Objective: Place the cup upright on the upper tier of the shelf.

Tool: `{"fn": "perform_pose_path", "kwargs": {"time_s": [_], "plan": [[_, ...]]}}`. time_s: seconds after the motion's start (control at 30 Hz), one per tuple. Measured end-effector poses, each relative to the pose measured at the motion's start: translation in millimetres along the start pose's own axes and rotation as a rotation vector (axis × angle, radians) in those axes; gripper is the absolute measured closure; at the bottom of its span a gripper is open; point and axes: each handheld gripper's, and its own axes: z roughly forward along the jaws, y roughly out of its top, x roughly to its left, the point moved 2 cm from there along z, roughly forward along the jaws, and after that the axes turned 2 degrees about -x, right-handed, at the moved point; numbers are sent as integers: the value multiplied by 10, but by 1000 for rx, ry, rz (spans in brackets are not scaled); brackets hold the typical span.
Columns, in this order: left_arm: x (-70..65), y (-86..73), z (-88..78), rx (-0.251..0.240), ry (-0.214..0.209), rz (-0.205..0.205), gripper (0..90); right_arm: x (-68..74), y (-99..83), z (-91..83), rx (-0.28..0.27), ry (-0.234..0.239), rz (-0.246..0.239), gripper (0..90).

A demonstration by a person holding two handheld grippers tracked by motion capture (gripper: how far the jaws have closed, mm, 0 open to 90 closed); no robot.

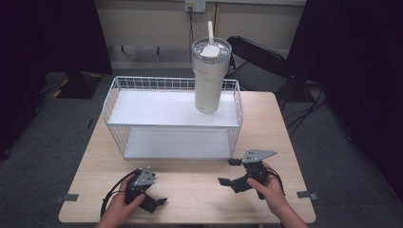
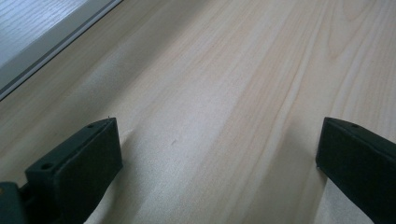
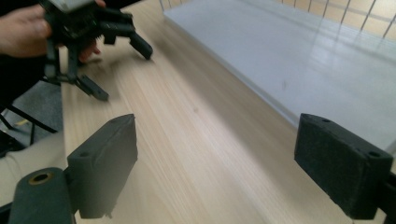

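Tumbler (image 1: pixel 209 76) stands untouched on the rack (image 1: pixel 142 111); left gripper (image 1: pixel 153 202) and right gripper (image 1: pixel 234 172) gape wide, empty, near the table's (image 1: pixel 190 190) front edge; reaching likely comes next.

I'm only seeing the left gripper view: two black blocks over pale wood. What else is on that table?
Observer: A white wire shelf rack stands on the wooden table, beyond both grippers.
Operator: Anything on it?
Observer: A cream tumbler with a straw stands upright on its top shelf, toward the right end.
Operator: And the other hand?
Observer: The right gripper is open, held near the rack's lower shelf; the left gripper is open too.
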Motion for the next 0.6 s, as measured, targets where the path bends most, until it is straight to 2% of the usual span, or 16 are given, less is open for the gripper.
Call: {"fn": "perform_pose_path", "kwargs": {"time_s": [0.03, 0.2, 0.23, 0.3, 0.6], "plan": [[0, 0, 0, 0, 0, 0, 0, -17, -83, 31, 24, -10, -11, 131], [0, 0, 0, 0, 0, 0, 0, -75, -301, 108, 70, -33, -25, 132], [0, 0, 0, 0, 0, 0, 0, -75, -301, 108, 70, -33, -25, 132], [0, 0, 0, 0, 0, 0, 0, -102, -413, 142, 84, -35, -14, 132], [0, 0, 0, 0, 0, 0, 0, -130, -526, 179, 146, -65, -57, 134]]}}
